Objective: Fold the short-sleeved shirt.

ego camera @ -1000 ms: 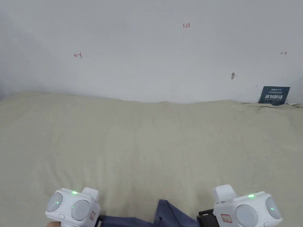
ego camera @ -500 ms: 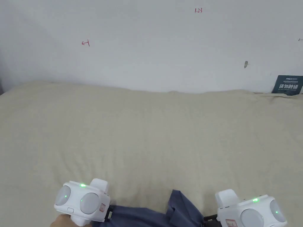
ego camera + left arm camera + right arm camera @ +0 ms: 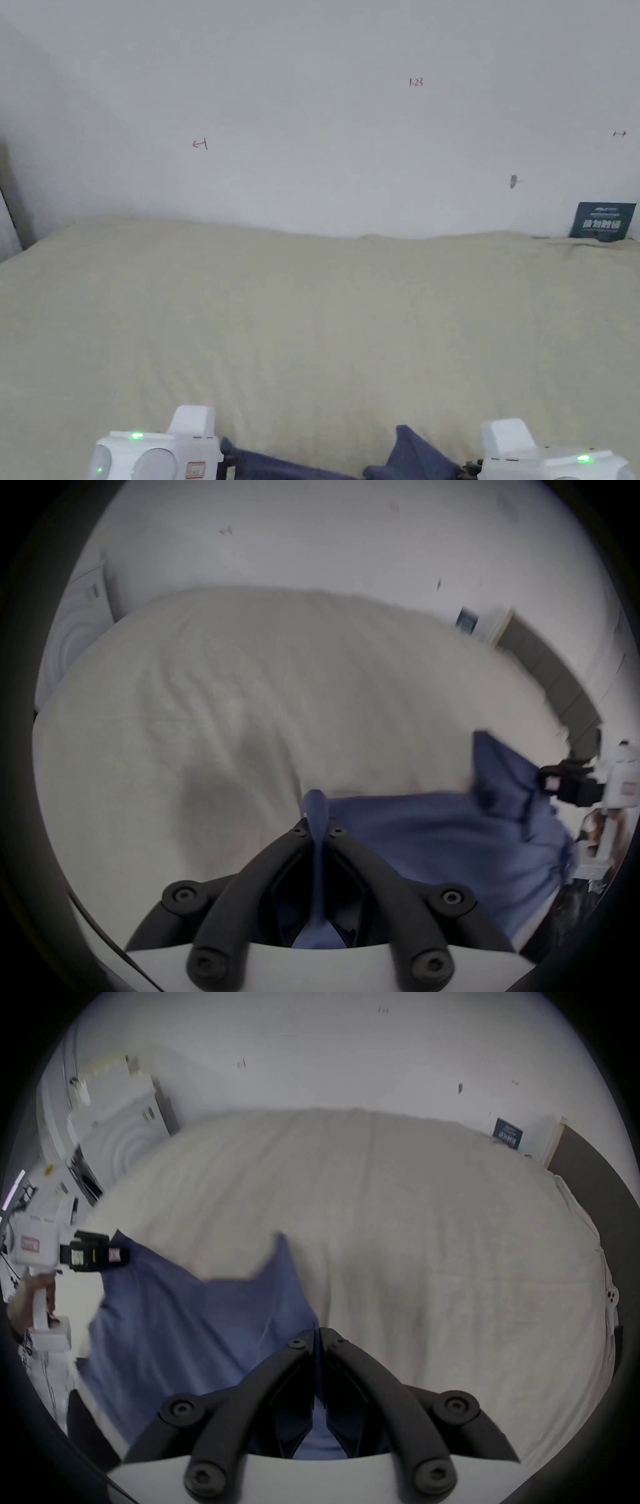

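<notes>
Blue short-sleeved shirt (image 3: 433,830), bottom edge of head view above beige bed (image 3: 312,325), stretched between left gripper (image 3: 318,830) and right gripper (image 3: 317,1338), both clenched on fabric; risk: thin pinch slipping under tension, shirt landing bunched.

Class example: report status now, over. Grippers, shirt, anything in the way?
Left gripper shut on blue shirt. Right gripper shut on it too. Shirt stretched between them at near edge of beige bed. Nothing in the way.
</notes>
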